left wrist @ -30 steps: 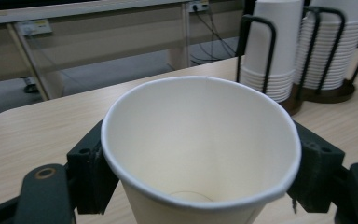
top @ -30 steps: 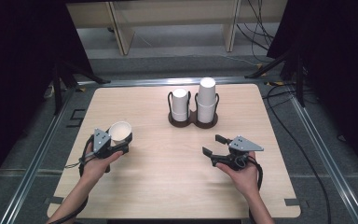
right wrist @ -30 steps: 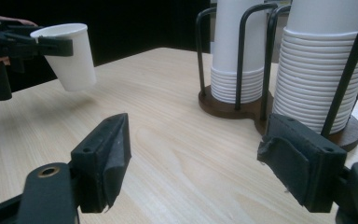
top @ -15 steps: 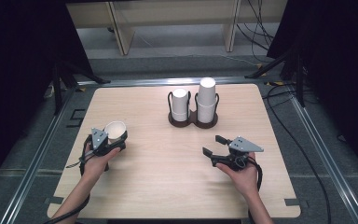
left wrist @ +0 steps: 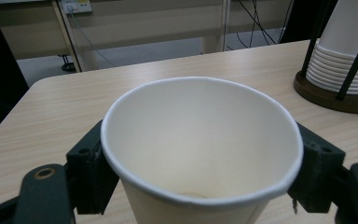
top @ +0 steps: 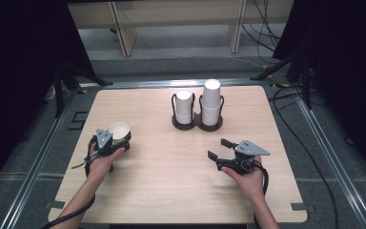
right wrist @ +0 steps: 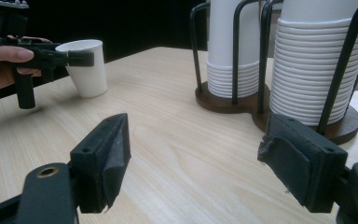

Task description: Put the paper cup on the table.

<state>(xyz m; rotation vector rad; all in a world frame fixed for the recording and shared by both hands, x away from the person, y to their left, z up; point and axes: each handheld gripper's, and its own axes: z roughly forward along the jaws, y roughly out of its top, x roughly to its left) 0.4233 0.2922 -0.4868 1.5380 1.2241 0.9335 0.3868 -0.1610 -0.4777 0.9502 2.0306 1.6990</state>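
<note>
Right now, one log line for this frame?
left claw: shut on paper cup, base at table | right claw: open, empty | cup holder: two stacks

even overhead light; dark surroundings; soft focus

Light wood table [top: 171,191] sat on grey carpet floor [top: 314,143], metal rails [top: 38,157] along both sides. Black curtains [top: 19,57] hung left and right. Pale wooden shelf unit [top: 171,24] stood behind, cables [top: 262,19] trailing on the floor nearby.
</note>
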